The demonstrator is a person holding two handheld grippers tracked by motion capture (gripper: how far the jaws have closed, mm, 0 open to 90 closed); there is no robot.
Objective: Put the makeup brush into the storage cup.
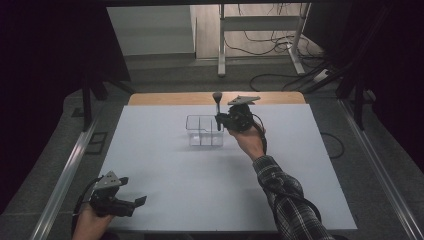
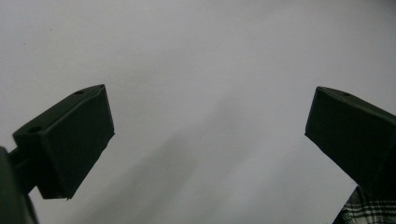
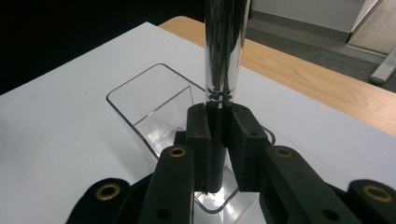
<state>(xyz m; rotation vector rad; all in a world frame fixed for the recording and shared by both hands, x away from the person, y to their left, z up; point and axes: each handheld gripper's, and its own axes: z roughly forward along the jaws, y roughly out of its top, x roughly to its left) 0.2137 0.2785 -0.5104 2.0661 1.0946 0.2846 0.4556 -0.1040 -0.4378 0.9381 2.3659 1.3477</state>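
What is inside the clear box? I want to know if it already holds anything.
The clear box looks empty. The right gripper holds a brush upright over it, and its jaws cover part of the near compartment.

brush (image 3: 223, 51) w/ glossy chrome metal ferrule, matt black handle; clear glossy plastic organizer (image 3: 154, 105); matt white tabletop (image 3: 60, 130), wood edge; matt black plastic jaws.
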